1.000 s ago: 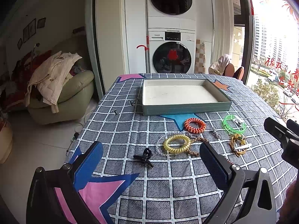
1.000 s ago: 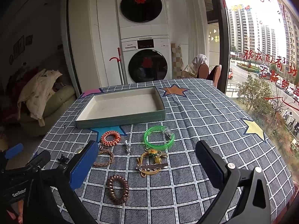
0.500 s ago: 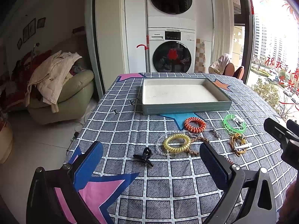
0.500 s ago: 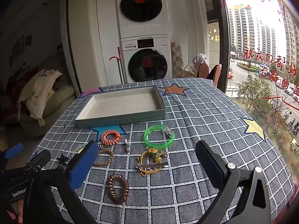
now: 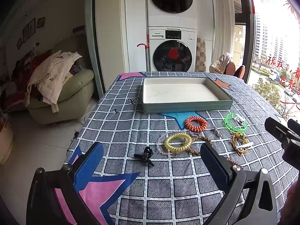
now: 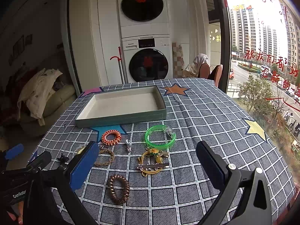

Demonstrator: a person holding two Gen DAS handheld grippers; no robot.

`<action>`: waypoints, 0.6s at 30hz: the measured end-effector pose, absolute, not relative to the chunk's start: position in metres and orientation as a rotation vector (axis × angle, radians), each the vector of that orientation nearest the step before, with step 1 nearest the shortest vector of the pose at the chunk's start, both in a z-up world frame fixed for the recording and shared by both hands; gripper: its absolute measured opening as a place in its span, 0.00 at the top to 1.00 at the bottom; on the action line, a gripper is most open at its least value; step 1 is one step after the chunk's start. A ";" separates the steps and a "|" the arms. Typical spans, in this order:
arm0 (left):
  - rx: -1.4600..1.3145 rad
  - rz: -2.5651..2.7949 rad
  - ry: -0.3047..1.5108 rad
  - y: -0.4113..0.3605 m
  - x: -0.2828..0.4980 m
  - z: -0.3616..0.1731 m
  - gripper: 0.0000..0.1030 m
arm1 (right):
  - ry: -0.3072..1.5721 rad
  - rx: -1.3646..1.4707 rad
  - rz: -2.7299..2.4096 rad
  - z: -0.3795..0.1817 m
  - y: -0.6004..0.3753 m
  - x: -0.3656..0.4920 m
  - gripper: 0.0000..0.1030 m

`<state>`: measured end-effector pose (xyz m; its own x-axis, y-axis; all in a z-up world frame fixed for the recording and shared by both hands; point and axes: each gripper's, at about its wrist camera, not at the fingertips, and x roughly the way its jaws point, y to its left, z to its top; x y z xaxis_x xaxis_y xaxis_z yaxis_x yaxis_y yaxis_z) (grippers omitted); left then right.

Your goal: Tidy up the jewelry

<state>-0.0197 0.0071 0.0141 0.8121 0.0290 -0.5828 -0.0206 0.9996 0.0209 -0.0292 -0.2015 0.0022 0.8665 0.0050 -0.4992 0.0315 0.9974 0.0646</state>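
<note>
A shallow grey-green tray (image 5: 187, 108) (image 6: 121, 119) with a white floor sits empty at the table's far side. In front of it lie an orange coil band (image 5: 196, 123) (image 6: 111, 137), a green bangle (image 5: 235, 125) (image 6: 160, 137), a yellow coil band (image 5: 178, 142), a braided cord (image 6: 105, 157), a gold tangle with a silver hair clip (image 6: 153, 164), a brown coil band (image 6: 118, 189), a small silver charm (image 6: 128, 146) and a black clip (image 5: 145, 155). My left gripper (image 5: 151, 161) hovers open before the black clip. My right gripper (image 6: 148, 161) hovers open around the gold tangle's near side.
The table wears a grey checked cloth with coloured stars (image 5: 97, 187). Stacked washing machines (image 5: 171, 35) stand behind it. A sofa heaped with clothes (image 5: 56, 86) is at the left, chairs (image 6: 210, 71) and a big window (image 6: 262, 56) at the right.
</note>
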 end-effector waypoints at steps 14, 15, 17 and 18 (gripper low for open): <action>0.012 0.029 0.627 0.008 -0.019 0.014 0.00 | 0.531 0.071 -0.011 0.001 -0.199 -0.030 0.00; 0.010 0.029 0.628 0.008 -0.019 0.014 0.00 | 0.530 0.070 -0.011 0.001 -0.199 -0.029 0.00; 0.010 0.029 0.628 0.008 -0.019 0.013 0.00 | 0.530 0.070 -0.010 0.001 -0.199 -0.029 0.00; 0.011 0.030 0.627 0.008 -0.019 0.014 0.00 | 0.529 0.071 -0.010 0.001 -0.199 -0.029 0.00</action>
<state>-0.0193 0.0081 0.0136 0.8091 0.0309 -0.5868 -0.0244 0.9995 0.0190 -0.0293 -0.1993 0.0007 0.8634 0.0085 -0.5044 0.0281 0.9975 0.0649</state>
